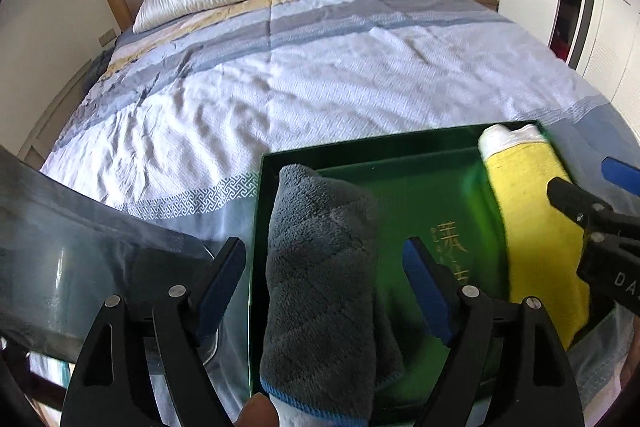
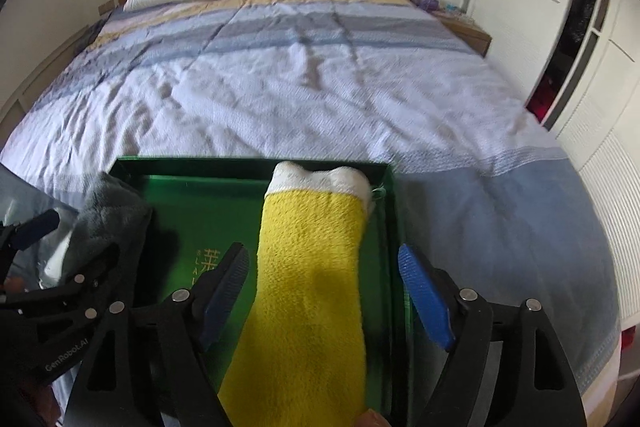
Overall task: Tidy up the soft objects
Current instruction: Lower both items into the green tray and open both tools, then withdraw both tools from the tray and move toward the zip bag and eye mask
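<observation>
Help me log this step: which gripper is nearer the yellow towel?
Right. The right gripper straddles the yellow towel, fingers open either side. The left gripper is across the green box, open around the grey towel.

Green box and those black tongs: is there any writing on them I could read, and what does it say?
"GenRobot.AI" – white print on the black frame of the left tongs, seen from the right wrist view.
"DA" – white letters, cut off by the picture edge, on the right tongs.
Gold Chinese characters on the floor of the green box: partly hidden, too blurred to read.
Small gold Latin letters beside them: too small to read.
</observation>
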The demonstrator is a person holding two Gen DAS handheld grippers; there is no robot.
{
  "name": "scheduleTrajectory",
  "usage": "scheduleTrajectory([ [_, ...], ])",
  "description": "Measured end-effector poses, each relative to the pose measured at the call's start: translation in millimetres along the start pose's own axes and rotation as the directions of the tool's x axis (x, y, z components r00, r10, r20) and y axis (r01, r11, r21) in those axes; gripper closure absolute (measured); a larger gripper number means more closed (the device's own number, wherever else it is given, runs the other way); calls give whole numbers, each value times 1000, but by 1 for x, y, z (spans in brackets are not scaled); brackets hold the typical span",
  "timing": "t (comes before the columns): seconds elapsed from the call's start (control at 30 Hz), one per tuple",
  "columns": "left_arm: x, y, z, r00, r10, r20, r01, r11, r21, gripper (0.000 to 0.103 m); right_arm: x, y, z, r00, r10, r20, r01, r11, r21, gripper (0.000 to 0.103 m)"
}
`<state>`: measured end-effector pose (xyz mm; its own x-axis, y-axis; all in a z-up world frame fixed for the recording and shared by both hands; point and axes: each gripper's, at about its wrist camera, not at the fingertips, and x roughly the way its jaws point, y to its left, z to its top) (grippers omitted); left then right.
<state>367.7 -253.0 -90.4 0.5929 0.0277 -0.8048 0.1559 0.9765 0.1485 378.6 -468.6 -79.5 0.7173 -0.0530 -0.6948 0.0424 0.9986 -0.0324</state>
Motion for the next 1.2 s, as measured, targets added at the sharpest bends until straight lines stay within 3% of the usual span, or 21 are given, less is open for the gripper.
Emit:
scheduleTrajectory([
  [0.33,-53,-8,-19,993,-86,79,90,995,-39,25,-87,-32,-35,988,-113,103,106,992,65,21],
  [0.63,-116,1,-59,980,-161,119,168,985,-48,25,-164,-17,-91,985,-115,126,110,993,49,21],
  [0.97,-201,32,-130,961,-263,81,264,964,-6,25,-246,22,-150,988,-111,108,110,994,16,22],
  [1.2,-250,100,-165,965,-250,76,251,968,-3,25,-300,73,-174,993,-33,118,34,999,-7,21],
])
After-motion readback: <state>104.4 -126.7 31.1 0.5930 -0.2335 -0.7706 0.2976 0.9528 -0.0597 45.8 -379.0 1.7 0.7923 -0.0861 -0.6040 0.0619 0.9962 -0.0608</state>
